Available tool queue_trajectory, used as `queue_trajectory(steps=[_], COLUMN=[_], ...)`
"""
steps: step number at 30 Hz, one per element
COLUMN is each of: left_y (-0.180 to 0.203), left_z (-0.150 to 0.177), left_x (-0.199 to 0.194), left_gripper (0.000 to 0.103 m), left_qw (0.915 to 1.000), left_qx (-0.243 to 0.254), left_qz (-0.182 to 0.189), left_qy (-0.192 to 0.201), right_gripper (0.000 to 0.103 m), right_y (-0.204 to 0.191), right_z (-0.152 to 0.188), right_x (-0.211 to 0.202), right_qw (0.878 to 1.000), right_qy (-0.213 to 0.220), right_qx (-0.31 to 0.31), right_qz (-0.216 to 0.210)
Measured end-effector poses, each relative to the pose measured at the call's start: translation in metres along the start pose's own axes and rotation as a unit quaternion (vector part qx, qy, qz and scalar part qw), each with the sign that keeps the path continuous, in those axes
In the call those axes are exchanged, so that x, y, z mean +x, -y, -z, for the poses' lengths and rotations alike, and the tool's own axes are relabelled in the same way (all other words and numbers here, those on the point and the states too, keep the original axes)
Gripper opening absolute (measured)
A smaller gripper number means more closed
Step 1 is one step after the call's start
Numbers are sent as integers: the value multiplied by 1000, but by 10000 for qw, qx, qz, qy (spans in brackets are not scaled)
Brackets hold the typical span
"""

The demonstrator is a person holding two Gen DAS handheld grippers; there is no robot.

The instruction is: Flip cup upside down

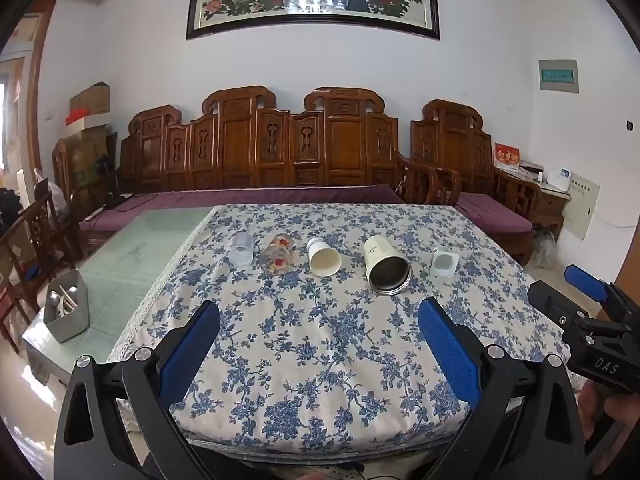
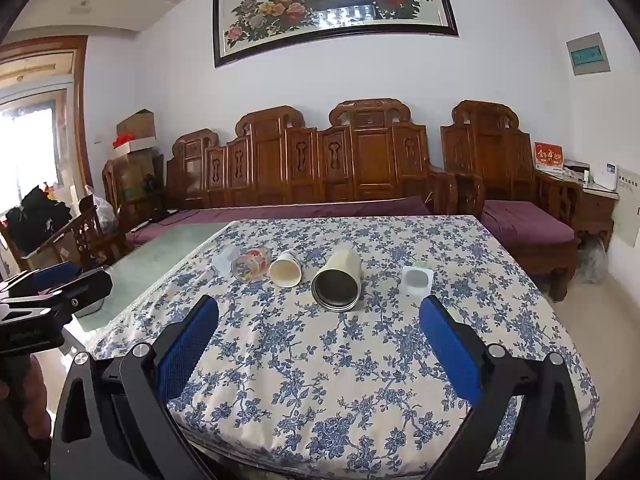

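Note:
Several cups lie on their sides in a row on the blue floral tablecloth (image 1: 320,340), mouths toward me. From the left: a clear plastic cup (image 1: 241,249), a glass with red flowers (image 1: 277,257), a white paper cup (image 1: 323,258), a cream tumbler with a dark metal inside (image 1: 386,266) and a small translucent cup (image 1: 444,262). They also show in the right wrist view: paper cup (image 2: 285,269), tumbler (image 2: 337,280), small cup (image 2: 417,280). My left gripper (image 1: 320,322) is open and empty, short of the row. My right gripper (image 2: 320,320) is open and empty too, short of the tumbler.
A grey holder with chopsticks and spoons (image 1: 67,311) stands on the green glass table top (image 1: 128,256) left of the cloth. A carved wooden sofa with purple cushions (image 1: 260,152) runs behind the table. The right gripper's body shows at the right edge of the left wrist view (image 1: 588,312).

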State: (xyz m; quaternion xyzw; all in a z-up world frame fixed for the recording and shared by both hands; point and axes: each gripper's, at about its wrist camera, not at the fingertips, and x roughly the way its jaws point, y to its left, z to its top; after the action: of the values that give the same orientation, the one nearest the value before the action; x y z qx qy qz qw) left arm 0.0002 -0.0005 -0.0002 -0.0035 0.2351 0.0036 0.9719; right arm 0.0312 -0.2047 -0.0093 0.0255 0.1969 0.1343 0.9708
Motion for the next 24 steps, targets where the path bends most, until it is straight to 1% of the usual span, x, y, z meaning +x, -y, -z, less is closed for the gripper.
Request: queue_trajectory(steps=[9, 10, 18, 24], left_y=[-4, -1, 0, 1], left_z=[-2, 2, 3, -4], left_x=[0, -3, 1, -4], left_gripper=[95, 95, 95, 95], left_qw=[10000, 10000, 10000, 10000], left_qx=[-73, -8, -13, -22], left_qz=[-4, 0, 2, 4], left_qy=[39, 32, 43, 89], right_gripper=[101, 101, 101, 101], right_y=[0, 2, -2, -1], right_z=[1, 0, 0, 0], right_x=[1, -1, -2, -2], right_qw=[10000, 10000, 10000, 10000], right_qy=[-26, -9, -12, -5], right_qx=[23, 56, 59, 56], right_qz=[-28, -19, -24, -26])
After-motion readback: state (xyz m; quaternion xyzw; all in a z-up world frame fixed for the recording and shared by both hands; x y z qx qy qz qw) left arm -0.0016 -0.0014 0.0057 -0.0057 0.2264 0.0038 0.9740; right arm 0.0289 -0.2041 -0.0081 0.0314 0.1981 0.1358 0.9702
